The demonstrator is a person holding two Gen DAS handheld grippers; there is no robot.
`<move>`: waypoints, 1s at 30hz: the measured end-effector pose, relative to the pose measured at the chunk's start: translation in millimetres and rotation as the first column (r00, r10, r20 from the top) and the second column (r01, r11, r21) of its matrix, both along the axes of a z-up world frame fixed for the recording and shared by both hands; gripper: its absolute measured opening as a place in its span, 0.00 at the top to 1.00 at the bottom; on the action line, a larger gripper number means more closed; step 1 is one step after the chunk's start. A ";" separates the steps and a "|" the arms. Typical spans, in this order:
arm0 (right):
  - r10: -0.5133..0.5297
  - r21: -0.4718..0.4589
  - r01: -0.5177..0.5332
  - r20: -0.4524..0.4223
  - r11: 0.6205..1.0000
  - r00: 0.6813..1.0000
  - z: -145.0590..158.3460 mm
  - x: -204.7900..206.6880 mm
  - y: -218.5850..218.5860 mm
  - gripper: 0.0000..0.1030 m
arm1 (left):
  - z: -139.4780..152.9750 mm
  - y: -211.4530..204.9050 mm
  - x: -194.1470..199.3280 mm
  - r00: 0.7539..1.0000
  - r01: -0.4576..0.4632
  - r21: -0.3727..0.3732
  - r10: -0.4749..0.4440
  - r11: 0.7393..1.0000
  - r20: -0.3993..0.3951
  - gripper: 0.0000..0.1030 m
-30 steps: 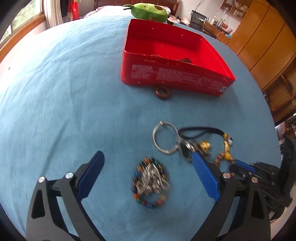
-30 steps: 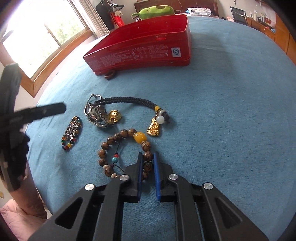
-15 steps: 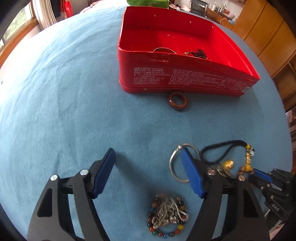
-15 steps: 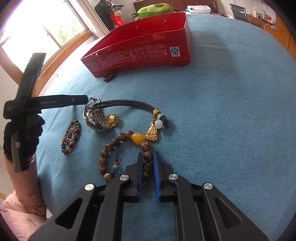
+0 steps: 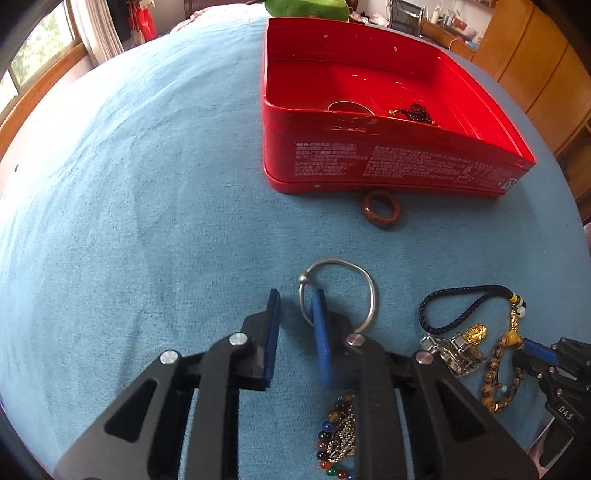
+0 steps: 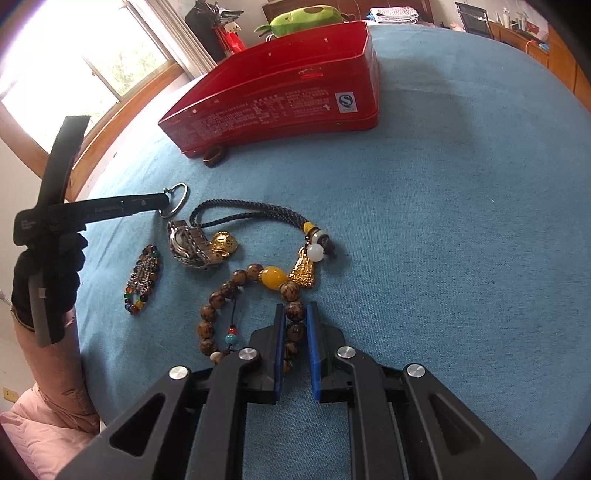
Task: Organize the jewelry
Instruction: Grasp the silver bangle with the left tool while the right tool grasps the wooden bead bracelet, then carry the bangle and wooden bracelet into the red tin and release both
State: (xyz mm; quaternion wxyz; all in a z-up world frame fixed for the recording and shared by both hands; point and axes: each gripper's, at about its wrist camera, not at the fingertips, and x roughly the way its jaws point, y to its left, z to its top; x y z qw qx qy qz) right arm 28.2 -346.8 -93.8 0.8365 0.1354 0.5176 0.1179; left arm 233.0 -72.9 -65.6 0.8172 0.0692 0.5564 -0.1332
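A silver bangle (image 5: 364,288) lies on the blue cloth; my left gripper (image 5: 295,306) has its jaws narrowed around the bangle's left rim, with a small gap still showing. My right gripper (image 6: 295,317) is shut on a brown wooden bead bracelet (image 6: 229,291) with a yellow bead. An open red tin (image 5: 388,162) holds a ring-shaped piece and dark beads. A brown wooden ring (image 5: 380,210) lies just in front of the tin. A black cord bracelet with gold charms (image 6: 255,214), a metal watch (image 6: 188,243) and a multicoloured bead bracelet (image 6: 142,277) lie nearby.
The round table is covered in blue cloth (image 5: 147,221). A green plush toy (image 6: 303,18) lies behind the tin. A window (image 6: 74,66) is at the left, wooden cabinets (image 5: 546,74) at the right.
My left gripper has moved forward from the multicoloured bracelet to the silver bangle, and its jaws have closed from wide open to narrow around the rim. My right gripper stays shut on the wooden beads.
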 end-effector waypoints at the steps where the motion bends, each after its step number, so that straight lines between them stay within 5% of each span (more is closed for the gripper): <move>1: -0.001 0.000 0.001 0.000 1.000 1.000 -0.4 1.6 0.4 0.89 | -0.8 -2.9 0.2 1.000 0.004 0.012 -0.004 1.000 0.006 0.79; 5: -0.002 -0.005 0.002 0.000 1.000 1.000 -0.5 3.8 1.4 0.89 | -2.0 -8.4 1.8 0.999 0.015 0.030 -0.015 0.999 0.030 0.78; 8: -0.003 -0.002 0.003 -0.001 1.000 1.000 -0.4 3.3 0.9 0.89 | -5.0 -13.8 4.3 0.999 0.014 0.008 -0.014 1.000 0.033 0.97; 18: -0.003 0.047 0.002 0.030 0.999 1.000 6.0 -3.0 -4.7 0.89 | 7.9 10.3 -9.0 0.998 -0.040 -0.091 0.044 0.995 0.044 0.97; 30: 0.046 0.170 -0.065 0.116 0.983 0.992 53.5 -8.4 -8.3 0.89 | 53.9 11.3 -37.5 0.993 0.020 -0.153 -0.002 0.988 0.117 0.97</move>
